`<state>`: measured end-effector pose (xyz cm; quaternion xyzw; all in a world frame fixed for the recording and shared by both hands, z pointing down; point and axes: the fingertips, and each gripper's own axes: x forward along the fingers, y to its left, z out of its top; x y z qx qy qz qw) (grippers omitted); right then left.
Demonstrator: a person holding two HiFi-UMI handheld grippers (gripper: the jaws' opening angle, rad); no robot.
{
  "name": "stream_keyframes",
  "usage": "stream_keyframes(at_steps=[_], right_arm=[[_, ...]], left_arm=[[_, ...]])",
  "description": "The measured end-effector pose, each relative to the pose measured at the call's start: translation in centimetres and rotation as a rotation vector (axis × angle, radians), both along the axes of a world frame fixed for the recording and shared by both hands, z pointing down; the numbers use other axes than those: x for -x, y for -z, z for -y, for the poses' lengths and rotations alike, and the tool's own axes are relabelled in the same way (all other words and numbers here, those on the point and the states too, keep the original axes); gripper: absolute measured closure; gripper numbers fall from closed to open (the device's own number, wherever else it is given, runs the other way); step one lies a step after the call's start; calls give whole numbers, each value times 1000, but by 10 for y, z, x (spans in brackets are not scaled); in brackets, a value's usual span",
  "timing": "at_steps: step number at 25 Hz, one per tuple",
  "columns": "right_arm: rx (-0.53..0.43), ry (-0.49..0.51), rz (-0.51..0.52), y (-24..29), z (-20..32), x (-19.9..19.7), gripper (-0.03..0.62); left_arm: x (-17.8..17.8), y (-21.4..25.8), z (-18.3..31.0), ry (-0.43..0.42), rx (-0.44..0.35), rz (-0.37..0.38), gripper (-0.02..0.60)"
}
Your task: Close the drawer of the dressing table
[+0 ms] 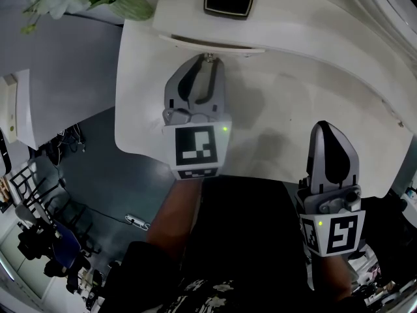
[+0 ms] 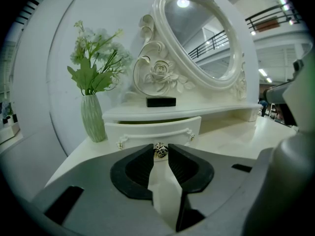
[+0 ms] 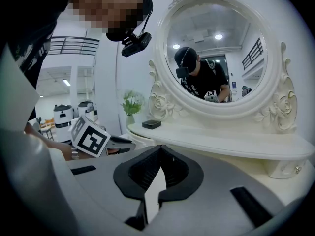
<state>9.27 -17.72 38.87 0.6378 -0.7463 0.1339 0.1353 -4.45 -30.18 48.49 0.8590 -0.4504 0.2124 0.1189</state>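
The drawer (image 2: 152, 131) is not shut yet. In the left gripper view its curved white front stands out from under the shelf (image 2: 216, 111) above it, with a shadowed gap along its top edge. From the head view I see the same thing: a dark slit between the drawer front and the body of the dressing table (image 1: 306, 38). It is out only a little way, by my reckoning, not pulled far.

My left tool (image 1: 209, 62) is at the drawer's front, pointing slightly downward over the tabletop (image 1: 273, 109). Its two tips sit on either side of the small metal knob (image 2: 161, 150) in the middle of the front, and they look clamped on it, with the knob filling the narrow space between them. So the reach and the grip seem done. What is left, I judge, is the push itself: drive the knob straight in until the front sits flush with the shelf edge, then let go and draw back.

My right tool (image 3: 161, 148) hangs over the near right part of the tabletop, well apart from the drawer, with its tips together and nothing between them. It has no part in this step.

The vase (image 2: 93, 118) of flowers stands just left of the drawer and the black box (image 2: 161, 102) sits on the shelf under the mirror (image 2: 197, 33). Neither is in the drawer's path.
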Motion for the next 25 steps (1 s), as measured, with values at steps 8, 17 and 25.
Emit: stream_keyframes(at_steps=[8, 17, 25], right_arm=[[-2, -17, -1, 0, 2, -1, 596], [0, -32, 4, 0, -2, -7, 597], [19, -30, 8, -6, -8, -7, 597]], left_arm=[[-3, -1, 9, -10, -4, 1, 489], [-9, 1, 14, -20, -15, 5, 489], [-12, 1, 20, -16, -28, 6, 489]])
